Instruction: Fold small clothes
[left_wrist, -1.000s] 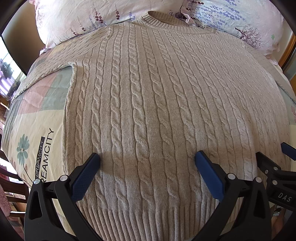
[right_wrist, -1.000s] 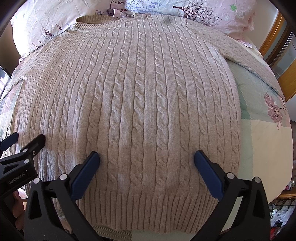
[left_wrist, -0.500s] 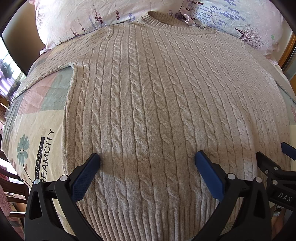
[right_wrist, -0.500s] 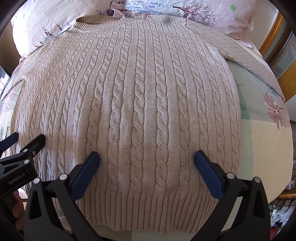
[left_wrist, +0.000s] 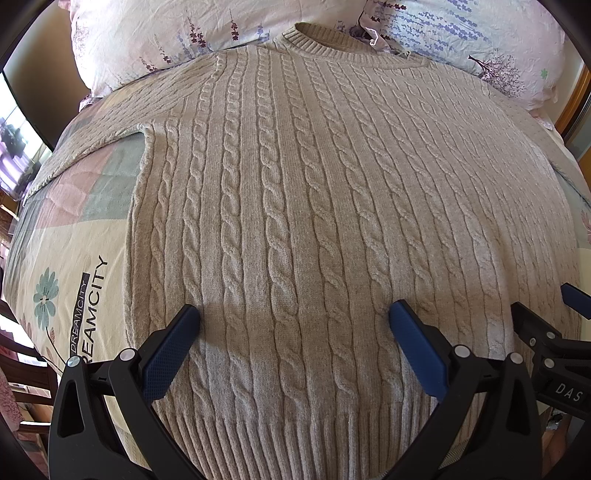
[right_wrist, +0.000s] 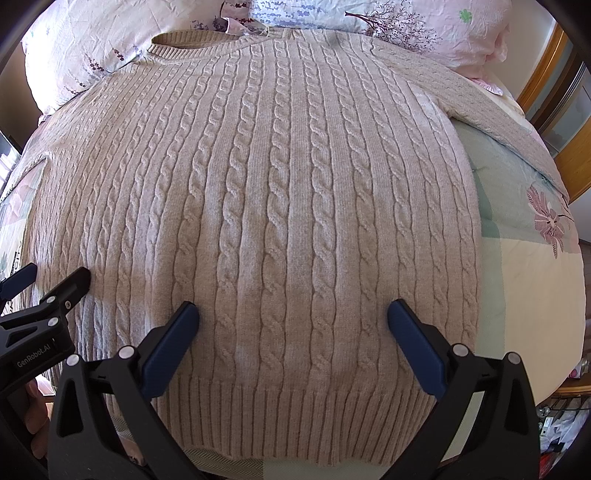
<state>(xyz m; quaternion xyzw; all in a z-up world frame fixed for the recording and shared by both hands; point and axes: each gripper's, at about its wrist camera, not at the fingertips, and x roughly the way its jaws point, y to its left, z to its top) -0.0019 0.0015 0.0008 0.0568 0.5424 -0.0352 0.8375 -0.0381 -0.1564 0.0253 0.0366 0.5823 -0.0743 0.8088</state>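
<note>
**Sweater spread flat, both tools poised at its hem**

Sweater (left_wrist: 295, 221), beige and cable-knit, lies face up and fully spread on the bed's quilt (left_wrist: 74, 258), collar against the pillows (left_wrist: 166, 33) and ribbed hem toward the tools. That flat layout suits a fold that has not yet begun, as I judge it.

Left of the sweater's middle, the left tool (left_wrist: 293, 332) hovers over the lower body with its jaws wide apart and nothing between them. Right of the middle, the right tool (right_wrist: 291, 328) hangs the same way, spread wide and gripping nothing. Both sit just above the hem, probably ready to take its corners or the sides.

The left wrist view alone shows the left sleeve (left_wrist: 92, 147) stretched across the quilt, plus the quilt's printed lettering. The right wrist view alone shows the right sleeve (right_wrist: 517, 125) running out toward the bed's edge, and the whole hem band with quilt beyond it.
</note>
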